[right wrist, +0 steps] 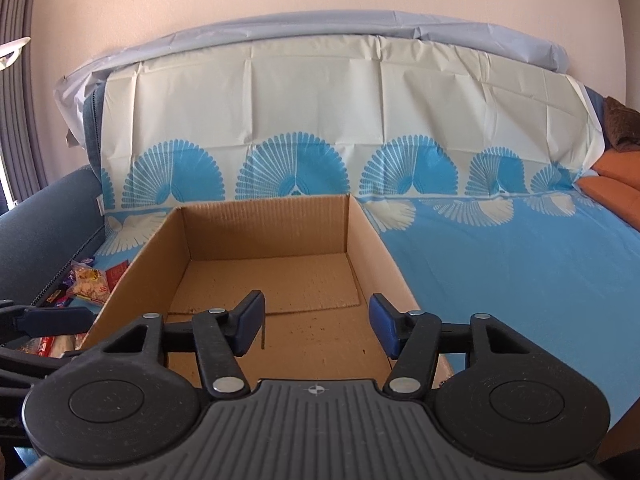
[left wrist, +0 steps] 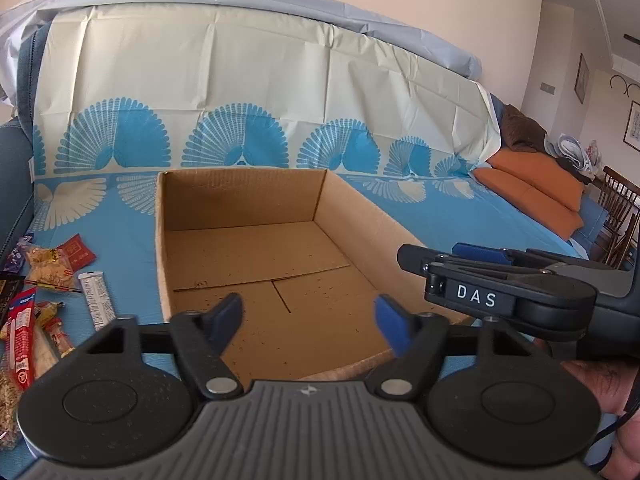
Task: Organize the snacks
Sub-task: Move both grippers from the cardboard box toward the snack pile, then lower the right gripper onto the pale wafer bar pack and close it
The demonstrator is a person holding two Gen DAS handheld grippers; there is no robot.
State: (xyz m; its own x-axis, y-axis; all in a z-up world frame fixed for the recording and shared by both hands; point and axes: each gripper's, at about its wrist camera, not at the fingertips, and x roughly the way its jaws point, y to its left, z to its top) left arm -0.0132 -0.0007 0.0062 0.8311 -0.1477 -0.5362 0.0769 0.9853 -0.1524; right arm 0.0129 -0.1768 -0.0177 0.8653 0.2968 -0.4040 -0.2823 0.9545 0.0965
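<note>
An open cardboard box (left wrist: 240, 196) with a bare floor stands on a blue patterned cloth. In the right wrist view the same cardboard box (right wrist: 264, 220) fills the middle. Several snack packets (left wrist: 44, 300) lie on the cloth left of the box: a red wrapper, a white stick pack, a bag of pale crackers. The snack packets (right wrist: 88, 284) also show at the left edge of the right wrist view. My left gripper (left wrist: 308, 326) hovers over the box's near edge, open, nothing between its blue pads. My right gripper (right wrist: 316, 328) is likewise open over the box, empty.
A sofa back draped with a white and blue sheet (left wrist: 240, 92) rises behind the box. Orange cushions (left wrist: 532, 184) lie far right, with wooden chairs (left wrist: 620, 204) beyond. The right gripper's body (left wrist: 504, 292) reaches in from the right over the box's corner. A hand (left wrist: 600, 384) holds it.
</note>
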